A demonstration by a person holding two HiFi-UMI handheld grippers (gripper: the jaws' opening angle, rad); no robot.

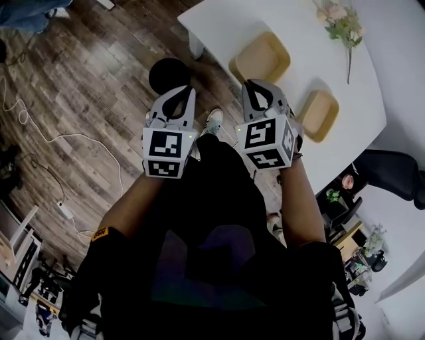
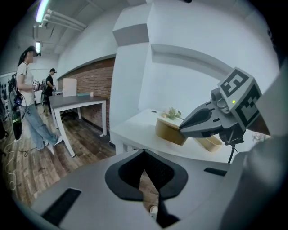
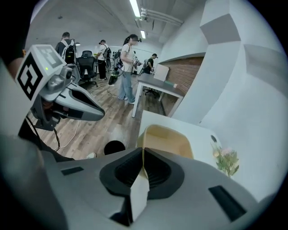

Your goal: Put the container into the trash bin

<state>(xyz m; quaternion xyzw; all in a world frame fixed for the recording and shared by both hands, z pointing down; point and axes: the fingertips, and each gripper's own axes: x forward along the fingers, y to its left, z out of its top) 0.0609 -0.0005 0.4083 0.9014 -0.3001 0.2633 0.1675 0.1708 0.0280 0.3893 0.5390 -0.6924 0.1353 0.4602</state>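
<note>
Two tan containers stand on the white table point(image 1: 219, 20), a larger one point(image 1: 260, 58) near its edge and a smaller one point(image 1: 319, 114) to its right. The round black trash bin point(image 1: 169, 74) stands on the wooden floor beside the table. My left gripper point(image 1: 180, 98) hovers over the floor just below the bin, shut and empty. My right gripper point(image 1: 255, 89) is shut and empty too, its tips close to the larger container. In the right gripper view its jaws point(image 3: 143, 152) point at that container point(image 3: 166, 141), with the bin point(image 3: 114, 147) to the left. The left gripper point(image 2: 144, 155) faces the table.
A sprig of flowers point(image 1: 342, 23) lies at the table's far end. White cables point(image 1: 40, 133) trail over the floor on the left. Several people point(image 3: 128, 67) stand by a grey desk point(image 3: 159, 85) farther back. A black chair point(image 1: 392, 174) is at the right.
</note>
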